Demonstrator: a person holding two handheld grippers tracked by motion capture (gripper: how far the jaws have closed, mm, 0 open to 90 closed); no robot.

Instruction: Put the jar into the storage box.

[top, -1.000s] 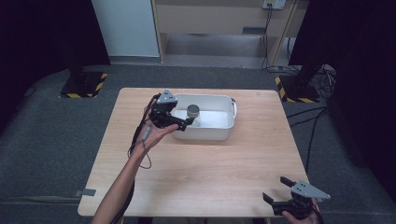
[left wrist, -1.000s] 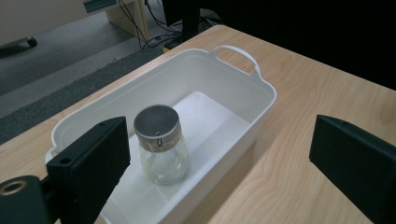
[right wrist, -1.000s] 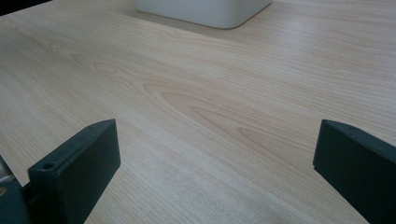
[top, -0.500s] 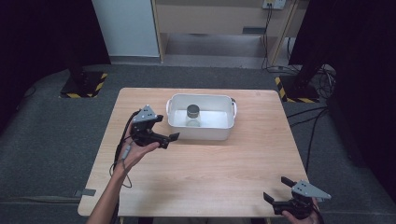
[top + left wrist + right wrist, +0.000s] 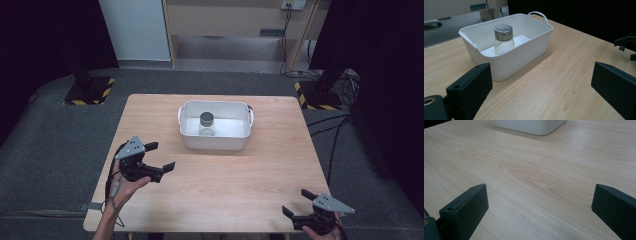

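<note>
Looking down from the high view, I see the glass jar (image 5: 207, 123) upright inside the white tub (image 5: 215, 143) at twelve o'clock on the bench (image 5: 225, 180), my left claw (image 5: 159, 157) spread empty at eight o'clock, my right claw (image 5: 297, 202) spread at five. Left gripper view: jaws wide, jar (image 5: 503, 38) well apart, likely released. Right gripper view: jaws wide over bare wood, seemingly parked clear.

Pale wooden table (image 5: 225, 185) on grey carpet (image 5: 45, 150); yellow-black striped bases (image 5: 90, 92) behind; cables (image 5: 345, 80) right.

Even overhead light, dark surroundings
</note>
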